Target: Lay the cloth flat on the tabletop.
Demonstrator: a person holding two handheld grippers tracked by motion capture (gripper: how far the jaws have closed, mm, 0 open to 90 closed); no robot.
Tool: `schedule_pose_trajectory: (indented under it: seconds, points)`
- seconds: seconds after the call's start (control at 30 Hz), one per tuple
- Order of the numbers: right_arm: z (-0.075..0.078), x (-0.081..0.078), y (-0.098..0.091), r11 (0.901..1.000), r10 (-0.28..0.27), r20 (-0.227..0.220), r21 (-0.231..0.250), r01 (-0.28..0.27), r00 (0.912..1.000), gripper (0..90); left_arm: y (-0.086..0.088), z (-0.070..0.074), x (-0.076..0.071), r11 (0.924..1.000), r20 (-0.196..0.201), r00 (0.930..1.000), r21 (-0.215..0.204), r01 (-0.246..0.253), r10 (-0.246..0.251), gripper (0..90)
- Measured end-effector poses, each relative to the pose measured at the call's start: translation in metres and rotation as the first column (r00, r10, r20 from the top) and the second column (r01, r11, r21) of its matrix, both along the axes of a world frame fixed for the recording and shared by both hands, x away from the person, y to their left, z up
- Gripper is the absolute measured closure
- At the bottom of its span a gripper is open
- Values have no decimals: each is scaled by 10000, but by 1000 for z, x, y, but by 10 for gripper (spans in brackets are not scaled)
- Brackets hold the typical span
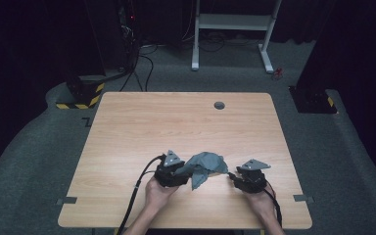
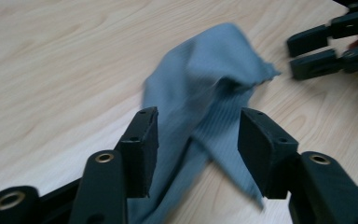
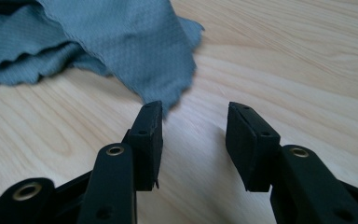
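A crumpled grey-blue cloth (image 1: 206, 164) lies near the front edge of the wooden table (image 1: 176, 117), between my two grippers. My left gripper (image 1: 181, 171) sits at the cloth's left side. In the left gripper view the left gripper (image 2: 198, 140) is open, and the cloth (image 2: 209, 79) runs loosely through the gap with no pad pressing on it. My right gripper (image 1: 235, 177) is just right of the cloth. In its own view the right gripper (image 3: 194, 140) is open with bare wood between the jaws, and a cloth (image 3: 121, 37) corner hangs just ahead of one fingertip.
A round cable hole (image 1: 219, 105) sits near the table's far edge. Small tape marks (image 1: 66, 200) flank the front corners. Beyond the table stand a white desk frame (image 1: 235, 29) and dark equipment with cables on the grey carpet.
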State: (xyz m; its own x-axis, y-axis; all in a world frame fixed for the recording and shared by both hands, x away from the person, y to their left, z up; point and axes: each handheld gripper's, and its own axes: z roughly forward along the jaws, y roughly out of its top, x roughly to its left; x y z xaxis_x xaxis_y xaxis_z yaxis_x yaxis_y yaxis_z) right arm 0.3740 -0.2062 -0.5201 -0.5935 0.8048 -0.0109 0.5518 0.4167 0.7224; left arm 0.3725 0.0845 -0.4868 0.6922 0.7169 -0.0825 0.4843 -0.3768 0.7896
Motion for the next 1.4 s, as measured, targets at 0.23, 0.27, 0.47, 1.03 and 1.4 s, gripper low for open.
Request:
schedule_pose_trajectory:
  seconds: [0.23,0.27,0.47,1.03,1.4]
  points:
    - [1,9,11,9998,185,-68,123,-184,9998,708,-35,-2,26,9946,-243,9997,1034,77,-53,593]
    - [1,9,12,9994,347,-31,42,-347,9994,757,-36,-3,29,9941,-345,9994,1075,140,-104,663]
    - [0,11,10,9985,440,-100,340,-436,9990,899,-33,-2,34,9951,-436,9990,982,109,-67,877]
    - [3,1,77,9834,1650,-145,784,-1634,9862,549,9,-6,69,9682,-750,9674,847,-2356,2420,878]
    - [6,10,82,9855,1604,-180,585,-1591,9869,892,24,-22,60,9502,-673,9624,1906,-2463,2630,867]
